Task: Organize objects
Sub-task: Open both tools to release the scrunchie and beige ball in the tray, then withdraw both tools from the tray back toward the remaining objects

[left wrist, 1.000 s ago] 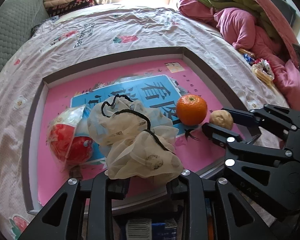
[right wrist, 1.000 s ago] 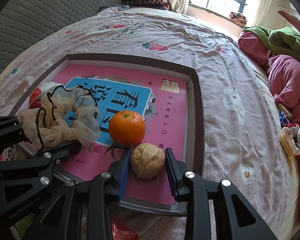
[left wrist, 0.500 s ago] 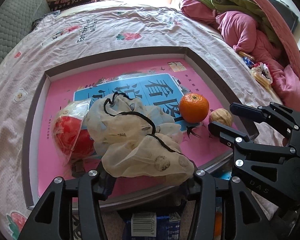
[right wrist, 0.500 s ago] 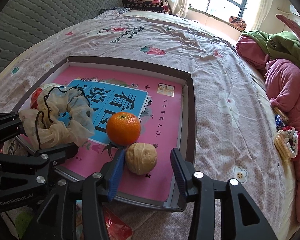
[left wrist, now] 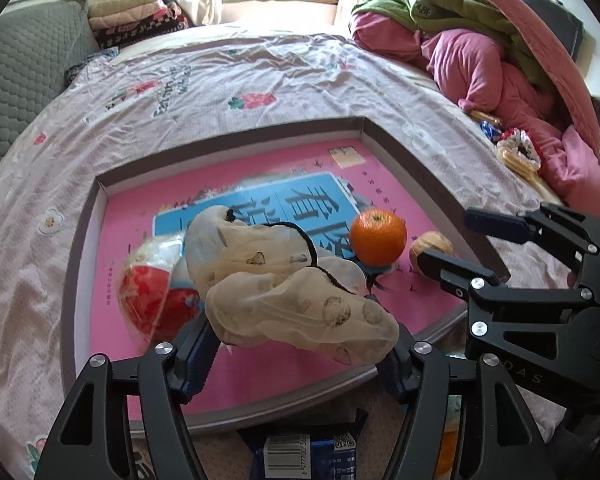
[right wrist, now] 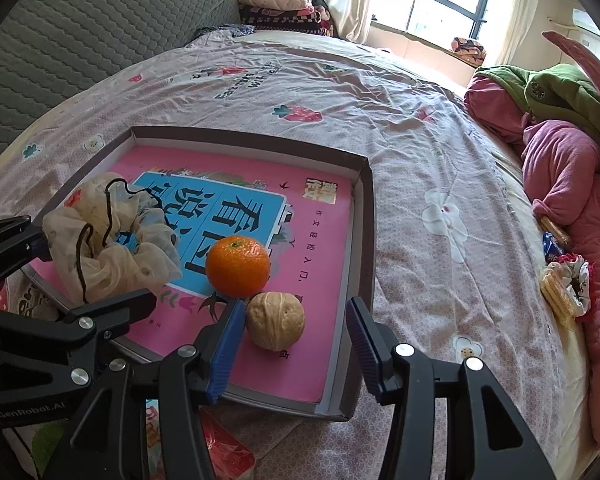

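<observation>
Low and centre of the left wrist view, the left gripper [left wrist: 300, 354] has its fingers apart and opening; the mesh drawstring bag [left wrist: 296, 296] lies between them on the pink floor of the tray [left wrist: 428, 168], and the pads do not appear to press it. Bag judged light, soft and shapeless, likely to sag; best taken at a bunched fold or by the black cord [left wrist: 304, 236]

Right gripper [right wrist: 296, 340]: fingers apart, opening, walnut [right wrist: 276, 320] between them, the left pad close beside it, the right one well clear. Walnut judged light, hard, round, prone to roll; hold across its widest part

Orange [right wrist: 238, 266] sits just above the walnut in the right wrist view, touching or nearly so. Judged firm, smooth, heavier than the rest; needs a wide grip at the middle

Red packet in clear wrap [left wrist: 152, 288] at the tray's left end, partly under the bag; judged slippery and crinkly

Count in tray: one bag, one orange, one walnut, one red packet
</observation>
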{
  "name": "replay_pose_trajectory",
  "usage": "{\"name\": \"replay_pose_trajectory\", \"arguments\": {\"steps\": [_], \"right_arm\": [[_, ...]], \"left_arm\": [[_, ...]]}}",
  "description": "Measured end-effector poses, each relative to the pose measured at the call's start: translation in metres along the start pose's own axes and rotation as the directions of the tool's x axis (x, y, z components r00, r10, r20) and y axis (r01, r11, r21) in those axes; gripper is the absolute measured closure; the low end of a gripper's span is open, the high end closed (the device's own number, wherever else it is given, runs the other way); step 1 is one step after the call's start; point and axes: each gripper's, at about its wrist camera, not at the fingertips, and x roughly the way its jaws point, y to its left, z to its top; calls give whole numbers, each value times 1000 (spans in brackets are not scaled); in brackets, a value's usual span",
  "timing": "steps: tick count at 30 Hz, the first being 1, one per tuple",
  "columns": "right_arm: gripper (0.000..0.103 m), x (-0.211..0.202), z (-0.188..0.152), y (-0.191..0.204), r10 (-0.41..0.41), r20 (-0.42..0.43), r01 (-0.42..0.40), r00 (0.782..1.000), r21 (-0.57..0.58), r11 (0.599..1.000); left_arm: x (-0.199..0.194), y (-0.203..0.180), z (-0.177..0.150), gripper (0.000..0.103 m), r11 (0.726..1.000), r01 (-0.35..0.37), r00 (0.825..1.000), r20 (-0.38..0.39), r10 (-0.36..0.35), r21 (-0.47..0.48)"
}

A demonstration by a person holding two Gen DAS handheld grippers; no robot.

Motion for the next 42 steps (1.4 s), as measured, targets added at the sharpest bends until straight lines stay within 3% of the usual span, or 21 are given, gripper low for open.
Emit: {"name": "replay_pose_trajectory", "arguments": {"steps": [8,23,31,42], "right_arm": [[51,-4,1,-4,3,16,-3,1000,21,1000],[51,-11,5,-9,14,60,-17,998,51,999],[47,-31,9,-10,29,157,-40,987,69,997],[41,-65,11,2,62,299,-77,952,41,996]], "left_arm": [[-4,12,9,26,997,44,999,32,-42,-59],[-25,27,17,26,993,10,992,124,4,-114],[-40,34,14,26,990,-31,986,161,53,-136],[-79,42,-1,26,987,-48,970,229,83,-155]]}}
